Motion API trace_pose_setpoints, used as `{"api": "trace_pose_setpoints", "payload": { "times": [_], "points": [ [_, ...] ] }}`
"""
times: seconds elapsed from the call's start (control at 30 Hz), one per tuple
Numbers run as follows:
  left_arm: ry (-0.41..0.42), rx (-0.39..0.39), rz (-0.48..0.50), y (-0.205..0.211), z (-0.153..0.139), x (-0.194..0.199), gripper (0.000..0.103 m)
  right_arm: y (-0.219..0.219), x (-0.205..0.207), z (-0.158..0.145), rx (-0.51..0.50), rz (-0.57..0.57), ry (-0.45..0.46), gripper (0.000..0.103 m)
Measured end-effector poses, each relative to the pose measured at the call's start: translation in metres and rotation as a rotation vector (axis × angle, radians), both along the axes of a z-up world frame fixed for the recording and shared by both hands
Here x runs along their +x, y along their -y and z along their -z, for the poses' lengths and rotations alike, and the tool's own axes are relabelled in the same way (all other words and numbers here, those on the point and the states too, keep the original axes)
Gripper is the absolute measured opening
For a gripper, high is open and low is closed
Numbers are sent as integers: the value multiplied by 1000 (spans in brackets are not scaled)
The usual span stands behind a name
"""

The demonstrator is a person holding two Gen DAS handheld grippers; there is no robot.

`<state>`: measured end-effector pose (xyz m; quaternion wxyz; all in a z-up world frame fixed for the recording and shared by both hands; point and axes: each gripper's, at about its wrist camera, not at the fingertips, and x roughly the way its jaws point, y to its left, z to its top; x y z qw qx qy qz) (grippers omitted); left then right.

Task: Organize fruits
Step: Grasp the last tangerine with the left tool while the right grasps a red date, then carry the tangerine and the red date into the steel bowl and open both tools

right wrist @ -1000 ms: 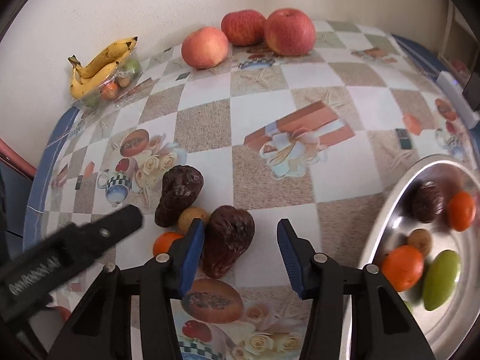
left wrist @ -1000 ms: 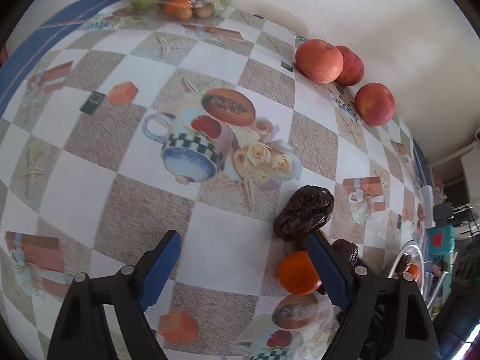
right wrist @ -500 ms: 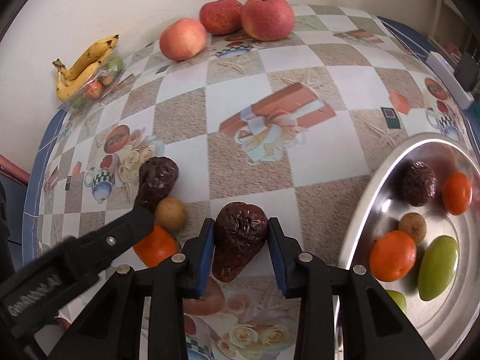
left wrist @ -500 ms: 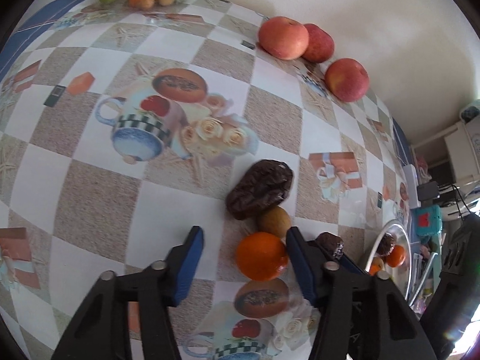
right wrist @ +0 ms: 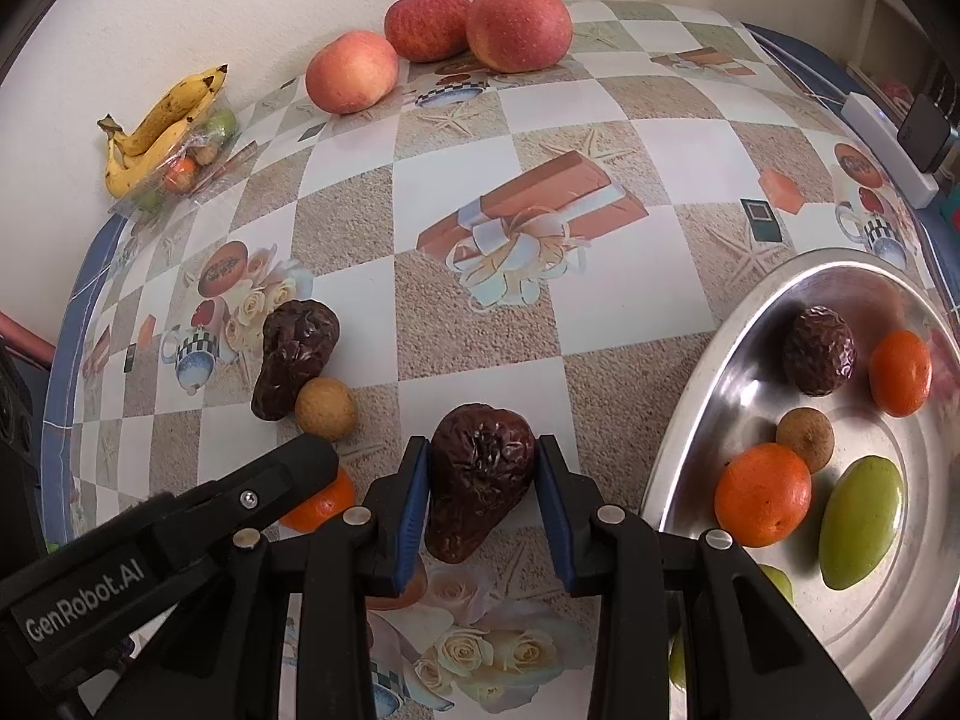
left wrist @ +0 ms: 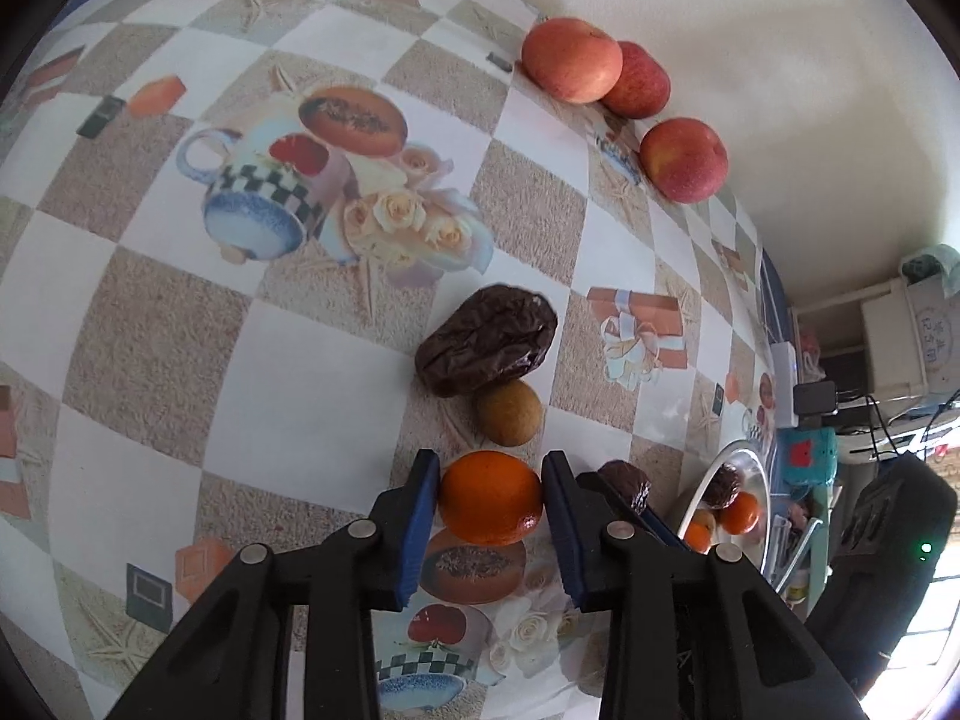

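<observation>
Wrinkled dark fruit (right wrist: 480, 474) pinched in right tool (right wrist: 483, 501), tangerine (left wrist: 491, 497) in left tool (left wrist: 489, 516) (both barely seated): either may slip.

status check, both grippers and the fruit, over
Left gripper shut on tangerine. Right gripper shut on wrinkled dark fruit. Both fruits on the table. Steel tray beside the right gripper, nothing between.

Shiny metal tray (right wrist: 708, 396), wrinkled glossy date (right wrist: 480, 480)

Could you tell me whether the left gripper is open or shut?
Shut on the orange: the left gripper has both blue pads pressed against its sides.
</observation>
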<state>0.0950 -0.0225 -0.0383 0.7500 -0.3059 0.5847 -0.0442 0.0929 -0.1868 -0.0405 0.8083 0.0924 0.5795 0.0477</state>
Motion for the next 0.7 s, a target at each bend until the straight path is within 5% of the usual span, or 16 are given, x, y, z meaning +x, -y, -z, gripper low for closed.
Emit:
{"api": "trace_pose_setpoints", "payload": {
  "times": [0.3, 0.7],
  "points": [
    [78, 12, -16, -4, -30, -2, 37, 18, -3, -18, 61, 72, 6, 37],
    [123, 10, 5, 4, -47, -9, 37, 24, -16, -57, 12, 70, 72, 37]
  ]
}}
